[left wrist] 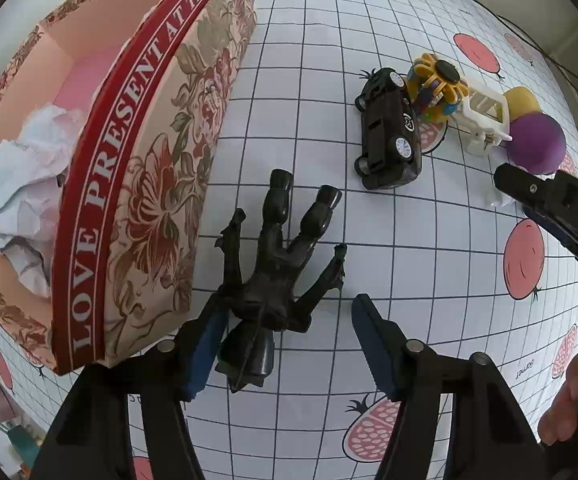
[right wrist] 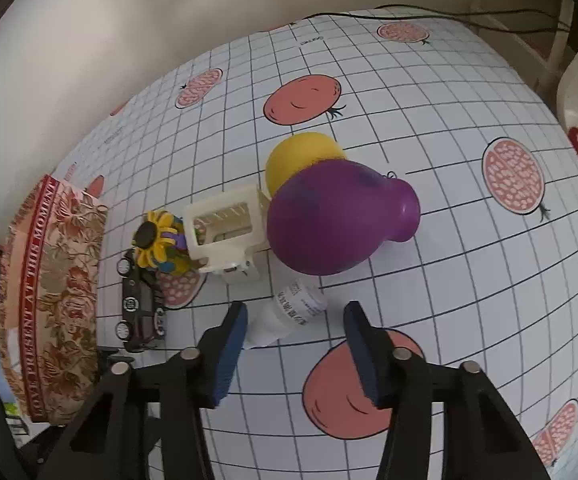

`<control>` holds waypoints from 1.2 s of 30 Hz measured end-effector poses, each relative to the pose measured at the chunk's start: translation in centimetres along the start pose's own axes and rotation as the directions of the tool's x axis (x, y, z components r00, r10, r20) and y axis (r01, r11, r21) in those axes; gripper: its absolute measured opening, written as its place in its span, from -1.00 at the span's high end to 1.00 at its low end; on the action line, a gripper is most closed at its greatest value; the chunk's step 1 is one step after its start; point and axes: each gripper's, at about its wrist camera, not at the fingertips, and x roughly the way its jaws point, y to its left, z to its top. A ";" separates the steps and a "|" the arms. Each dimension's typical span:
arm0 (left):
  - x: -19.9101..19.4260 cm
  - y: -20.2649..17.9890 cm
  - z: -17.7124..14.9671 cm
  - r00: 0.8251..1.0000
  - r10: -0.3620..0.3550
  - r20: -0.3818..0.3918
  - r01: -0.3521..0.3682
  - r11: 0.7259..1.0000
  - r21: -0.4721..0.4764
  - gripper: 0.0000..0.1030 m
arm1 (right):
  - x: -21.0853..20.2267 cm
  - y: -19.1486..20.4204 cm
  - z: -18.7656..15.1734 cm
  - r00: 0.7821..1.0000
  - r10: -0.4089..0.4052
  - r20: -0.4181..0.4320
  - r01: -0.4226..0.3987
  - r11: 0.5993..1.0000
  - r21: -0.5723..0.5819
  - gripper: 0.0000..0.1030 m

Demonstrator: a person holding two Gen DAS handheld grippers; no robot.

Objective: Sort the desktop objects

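Evidently the step in hand is picking up the black toy jet (left wrist: 277,276), which lies on the gridded tablecloth (left wrist: 429,264) just beside the floral gift box (left wrist: 145,184), its tail between the fingers of the left gripper (left wrist: 289,344). Those jaws stand wide, the left pad touching or nearly touching the fuselage. Close squarely on the body (the wings look thin and slippery), then lift over the box wall, where crumpled paper (left wrist: 37,196) already sits. The right gripper (right wrist: 295,346), likewise wide, hovers over a small white bottle (right wrist: 285,314), holding nothing.
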 end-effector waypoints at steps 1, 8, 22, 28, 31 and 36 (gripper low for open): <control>0.0 0.1 0.0 1.000 0.000 0.001 0.000 1.000 0.001 -0.26 | 0.0 0.2 -0.1 1.000 -0.014 0.001 0.014 1.000 -0.014 0.08; -0.6 1.0 -0.1 1.000 -0.001 0.016 0.001 1.000 -0.008 0.10 | 0.4 1.0 -0.1 0.999 -0.044 -0.003 0.043 0.996 -0.074 0.56; -1.3 2.1 0.2 0.999 -0.043 0.028 0.044 0.999 -0.021 0.19 | 0.2 0.4 0.1 1.000 -0.001 -0.016 0.000 0.999 -0.038 0.59; -1.6 2.3 0.3 0.995 -0.099 0.026 0.100 0.994 -0.041 0.20 | -1.0 0.0 0.3 0.999 0.034 0.007 -0.034 0.999 -0.008 0.59; -1.8 2.1 0.4 0.993 -0.116 0.033 0.117 0.993 -0.030 0.20 | -2.0 -0.1 0.5 0.999 0.043 0.030 -0.043 0.999 -0.005 0.59; -2.7 2.2 0.7 0.988 -0.139 0.064 0.141 0.990 -0.029 0.20 | -3.6 0.0 1.1 0.994 0.060 0.087 -0.060 0.998 0.004 0.59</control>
